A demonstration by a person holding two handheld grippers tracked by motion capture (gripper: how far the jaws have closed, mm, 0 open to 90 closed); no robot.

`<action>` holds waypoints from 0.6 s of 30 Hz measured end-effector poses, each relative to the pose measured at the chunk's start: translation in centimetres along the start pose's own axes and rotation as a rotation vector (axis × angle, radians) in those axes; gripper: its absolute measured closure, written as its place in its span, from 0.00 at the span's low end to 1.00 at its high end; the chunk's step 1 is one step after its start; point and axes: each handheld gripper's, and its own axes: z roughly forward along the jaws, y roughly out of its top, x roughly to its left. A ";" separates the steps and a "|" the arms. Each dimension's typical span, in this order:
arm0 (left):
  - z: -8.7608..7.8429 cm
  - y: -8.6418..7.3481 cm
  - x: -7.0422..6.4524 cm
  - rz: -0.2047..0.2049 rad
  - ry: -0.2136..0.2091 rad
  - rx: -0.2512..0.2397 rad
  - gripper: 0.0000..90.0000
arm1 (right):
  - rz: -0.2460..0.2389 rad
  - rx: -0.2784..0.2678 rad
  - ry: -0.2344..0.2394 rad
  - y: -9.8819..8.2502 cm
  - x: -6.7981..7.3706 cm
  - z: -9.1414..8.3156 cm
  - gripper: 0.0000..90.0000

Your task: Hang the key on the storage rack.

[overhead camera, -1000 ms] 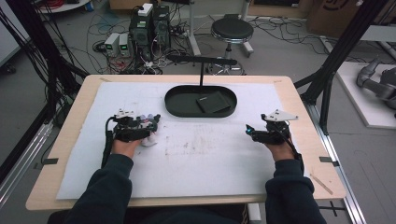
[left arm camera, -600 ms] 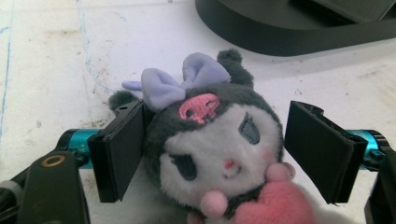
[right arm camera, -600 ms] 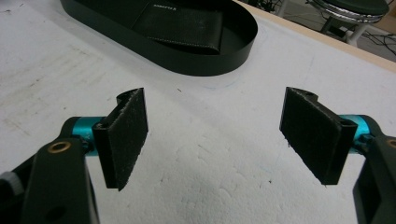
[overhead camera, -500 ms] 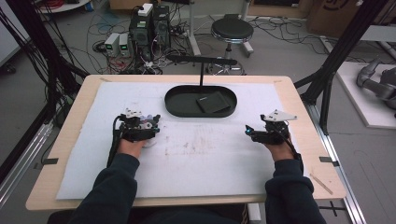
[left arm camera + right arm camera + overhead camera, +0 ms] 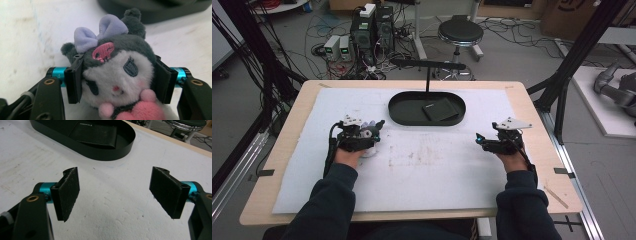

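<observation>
The left gripper (image 5: 117, 82) has just closed its jaws on a small plush toy (image 5: 117, 72), and its pads (image 5: 75, 82) now press into both sides of the toy's white face. The toy has a dark grey hood with two ears, a lilac bow, a pink skull patch on the forehead and pink pompoms under the chin. In the high view the left gripper (image 5: 379, 131) holds the toy (image 5: 369, 134) over the left part of the white mat (image 5: 432, 170) that covers the wooden table (image 5: 542, 125), a little short of the black oval tray (image 5: 399, 112). A flat black wallet (image 5: 439, 110) lies in the right half of that tray. The right gripper (image 5: 116, 192) has its jaws spread wide with only bare mat between them; the tray (image 5: 107, 155) and wallet (image 5: 96, 135) lie ahead of it. In the high view the right gripper (image 5: 482, 141) sits over the right side of the mat, well apart from the toy.
</observation>
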 end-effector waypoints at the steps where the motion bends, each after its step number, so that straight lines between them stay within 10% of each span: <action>1: -0.2 0.2 0.0 0.001 -0.014 -0.006 0.42 | 0.003 -0.002 0.000 0.0 0.0 0.0 0.27; 18: -4.0 7.6 0.9 0.031 -0.195 -0.153 0.42 | 0.017 -0.028 0.005 0.2 -0.2 -0.3 0.27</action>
